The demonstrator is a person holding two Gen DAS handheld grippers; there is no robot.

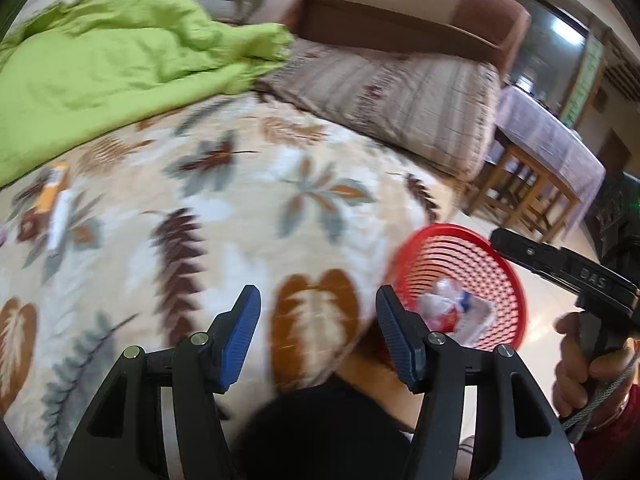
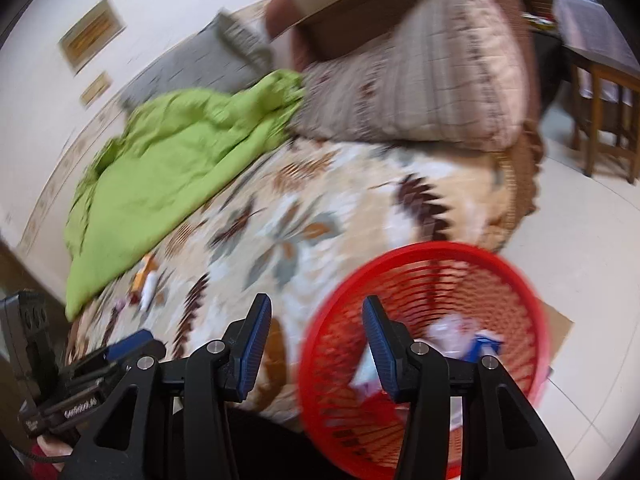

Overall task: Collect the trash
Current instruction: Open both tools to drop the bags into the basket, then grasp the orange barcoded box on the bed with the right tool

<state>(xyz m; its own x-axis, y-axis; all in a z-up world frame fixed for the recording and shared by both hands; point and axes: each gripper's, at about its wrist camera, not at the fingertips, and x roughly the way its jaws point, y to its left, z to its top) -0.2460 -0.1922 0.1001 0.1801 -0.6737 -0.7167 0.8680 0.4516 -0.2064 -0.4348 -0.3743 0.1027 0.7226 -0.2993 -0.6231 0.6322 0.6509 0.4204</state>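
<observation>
Two hand-held grippers hover over the edge of a bed, both with their blue-padded jaws spread wide and nothing between them. The left gripper (image 1: 318, 336) hangs above the leaf-patterned bedspread (image 1: 248, 200), with a dark-clothed knee just below its jaws; the right gripper (image 2: 316, 344) sits over the near rim of a red mesh basket (image 2: 424, 344) that stands on the pale tiled floor (image 2: 580, 248) just beside the bed's corner. Inside the basket lies collected trash: crumpled white, red and blue wrappers (image 2: 464, 340), their detail lost to motion blur. In the left wrist view a hand (image 1: 588, 364) at the right edge grips the handle of the other tool, a cord looped beneath it. Farther up the bedspread, near the hem of a rumpled lime-green blanket (image 1: 104, 64), more litter waits on the covers: an orange-and-white packet (image 1: 56, 200) and what appears to be a white wrapper touching it, with small dark scraps close by. Beyond the blanket, a quilted striped pillow (image 2: 432, 80) leans at the head of the bed against a brown-and-tan cushion (image 1: 400, 4). At the far right stands a wooden table (image 1: 532, 184) draped in a pale lilac cloth.
</observation>
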